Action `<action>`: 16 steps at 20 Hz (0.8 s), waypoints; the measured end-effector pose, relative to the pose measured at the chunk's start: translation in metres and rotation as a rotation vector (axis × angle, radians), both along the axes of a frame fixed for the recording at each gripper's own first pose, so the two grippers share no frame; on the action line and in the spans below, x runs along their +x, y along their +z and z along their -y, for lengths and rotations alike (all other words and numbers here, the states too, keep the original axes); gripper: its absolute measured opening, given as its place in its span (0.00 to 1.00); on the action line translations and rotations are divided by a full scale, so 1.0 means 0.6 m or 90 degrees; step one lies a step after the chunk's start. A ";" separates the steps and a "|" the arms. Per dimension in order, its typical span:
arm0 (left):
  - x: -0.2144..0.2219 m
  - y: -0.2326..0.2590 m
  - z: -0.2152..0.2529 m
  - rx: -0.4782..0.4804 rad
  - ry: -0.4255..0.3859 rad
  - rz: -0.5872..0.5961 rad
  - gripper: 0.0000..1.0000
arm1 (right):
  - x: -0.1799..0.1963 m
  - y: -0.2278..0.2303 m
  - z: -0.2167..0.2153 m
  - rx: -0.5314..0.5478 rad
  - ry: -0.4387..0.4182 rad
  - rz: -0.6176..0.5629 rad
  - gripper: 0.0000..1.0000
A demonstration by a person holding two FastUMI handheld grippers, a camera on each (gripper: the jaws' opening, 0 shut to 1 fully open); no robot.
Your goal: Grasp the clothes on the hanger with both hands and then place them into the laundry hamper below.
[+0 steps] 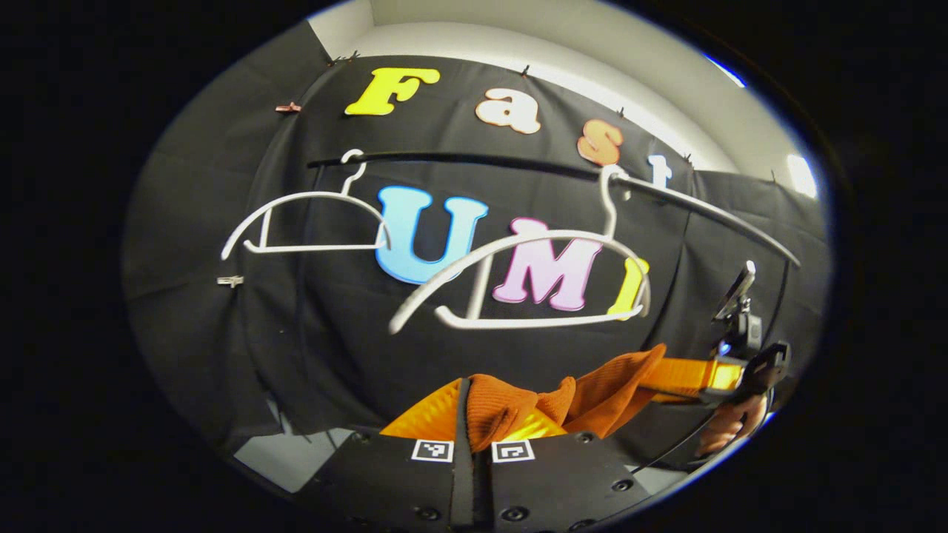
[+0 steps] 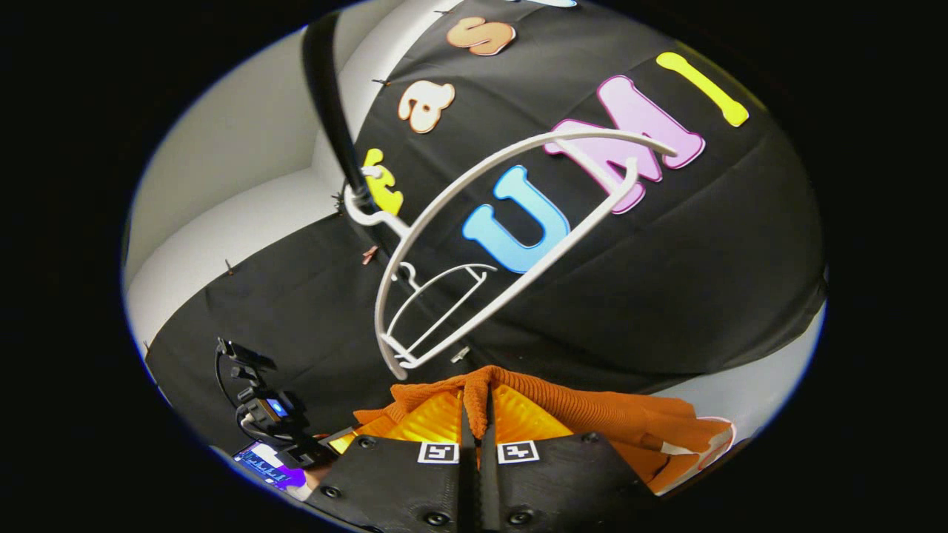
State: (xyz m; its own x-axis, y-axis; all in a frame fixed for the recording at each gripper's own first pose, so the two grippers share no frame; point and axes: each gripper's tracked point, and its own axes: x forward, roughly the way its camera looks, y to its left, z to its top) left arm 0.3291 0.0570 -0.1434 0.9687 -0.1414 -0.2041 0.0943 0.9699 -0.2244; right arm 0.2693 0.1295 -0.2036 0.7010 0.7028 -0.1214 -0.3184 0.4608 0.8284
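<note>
An orange knit garment (image 1: 585,396) hangs free of the hangers, stretched between two grippers below a black rail (image 1: 474,159); in the left gripper view the left gripper (image 1: 472,414) is clenched on a bunched fold of the knit; farther off, the right gripper (image 1: 740,374) pinches the other end, a hand (image 1: 729,429) beneath it; in the right gripper view the right gripper (image 2: 474,407) is likewise clamped on the fabric (image 2: 592,414); two bare white hangers (image 1: 518,289) hang on the rail, the nearer one tilted; the hamper is out of sight below. Risk, as a judgement: each hold is on a thin fold, so the knit could slip from one side; the loose cloth may also snag the tilted hanger (image 2: 511,244) while being lowered, or miss the unseen hamper.
</note>
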 end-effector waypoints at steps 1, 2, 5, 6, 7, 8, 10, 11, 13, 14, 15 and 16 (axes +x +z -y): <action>0.003 -0.001 0.012 -0.006 -0.011 0.001 0.05 | -0.005 0.002 -0.005 -0.009 0.007 0.007 0.04; 0.003 -0.008 0.022 -0.005 -0.020 -0.003 0.05 | -0.008 -0.004 -0.008 -0.026 0.011 0.010 0.05; 0.008 -0.067 0.049 -0.004 -0.048 -0.042 0.05 | -0.020 -0.066 -0.009 -0.097 0.023 -0.004 0.04; 0.008 -0.092 0.059 -0.010 -0.056 -0.059 0.05 | -0.022 -0.089 -0.006 -0.114 0.023 -0.014 0.04; 0.011 -0.121 0.068 -0.014 -0.064 -0.075 0.05 | -0.026 -0.116 -0.006 -0.130 0.027 -0.026 0.04; 0.013 -0.151 0.076 -0.015 -0.068 -0.093 0.05 | -0.027 -0.149 -0.004 -0.149 0.030 -0.039 0.04; 0.020 -0.224 0.081 -0.010 -0.069 -0.140 0.05 | -0.026 -0.219 0.006 -0.194 0.030 -0.073 0.04; 0.027 -0.260 0.081 -0.005 -0.066 -0.164 0.05 | -0.026 -0.255 0.011 -0.217 0.032 -0.092 0.04; 0.035 -0.334 0.081 -0.006 -0.058 -0.217 0.05 | -0.028 -0.325 0.017 -0.254 0.044 -0.124 0.04; 0.036 -0.373 0.080 -0.010 -0.047 -0.250 0.05 | -0.031 -0.362 0.023 -0.277 0.052 -0.140 0.05; 0.038 -0.413 0.078 -0.012 -0.035 -0.283 0.05 | -0.039 -0.396 0.025 -0.301 0.063 -0.153 0.05; 0.040 -0.451 0.075 -0.008 -0.020 -0.312 0.05 | -0.044 -0.433 0.029 -0.329 0.072 -0.168 0.05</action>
State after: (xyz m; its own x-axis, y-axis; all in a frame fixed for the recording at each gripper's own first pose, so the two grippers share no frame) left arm 0.3532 0.0119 -0.4137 0.7538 -0.1740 -0.6336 0.0037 0.9654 -0.2608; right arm 0.2427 0.1122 -0.4633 0.5252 0.5744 -0.6279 -0.2025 0.8010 0.5634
